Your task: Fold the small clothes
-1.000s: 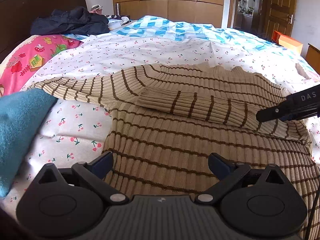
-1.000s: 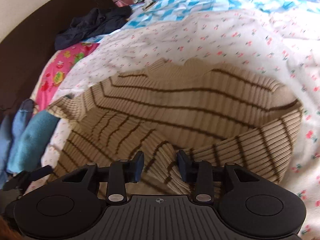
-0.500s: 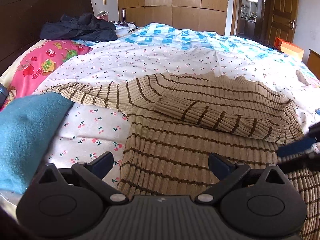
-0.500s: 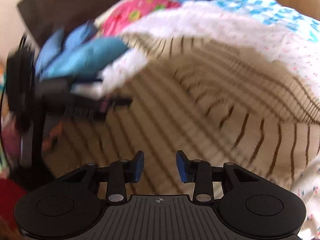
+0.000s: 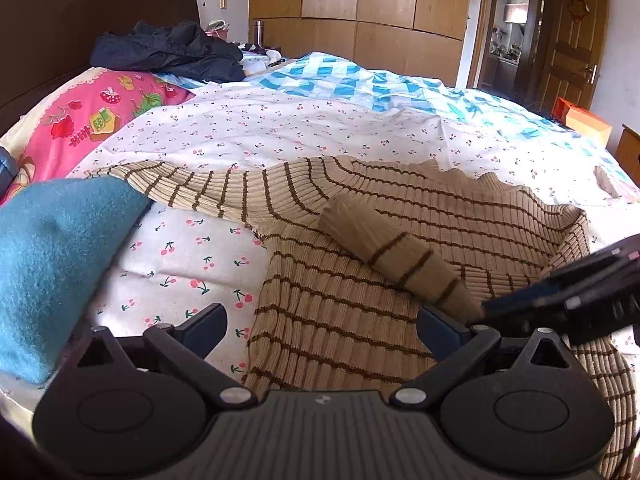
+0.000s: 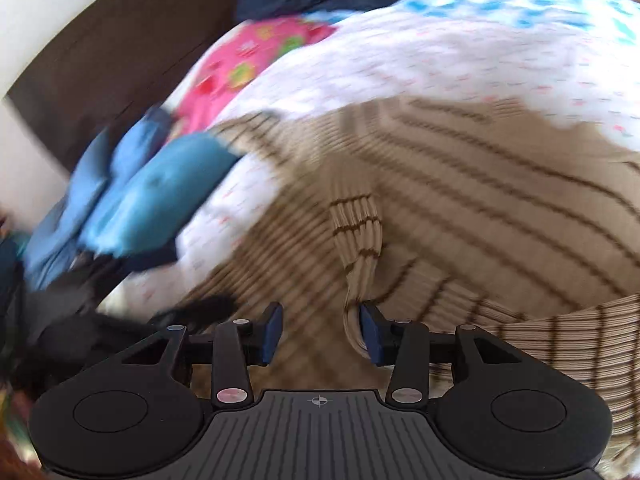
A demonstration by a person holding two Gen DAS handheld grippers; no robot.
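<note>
A beige sweater with brown stripes (image 5: 360,280) lies spread on the bed. Its right sleeve (image 5: 384,256) is folded across the chest; its left sleeve (image 5: 188,188) stretches out to the left. My left gripper (image 5: 320,328) is open and empty above the sweater's lower body. My right gripper (image 6: 320,334) is open just above the sweater (image 6: 480,208), and the sleeve cuff (image 6: 360,240) drapes against its right pad (image 6: 370,334) without being pinched. The right gripper also shows at the right edge of the left wrist view (image 5: 568,292). The right wrist view is motion-blurred.
The bed has a white cherry-print sheet (image 5: 280,128). A teal folded cloth (image 5: 52,256) lies at the left by the sleeve end. A pink pillow (image 5: 100,116) and a dark garment heap (image 5: 168,52) lie near the headboard. Wardrobes and a door stand behind.
My right gripper let go of the folded sleeve, swung away left, then came back over the sleeve cuff. My left gripper drew back and shifted left, staying open.
</note>
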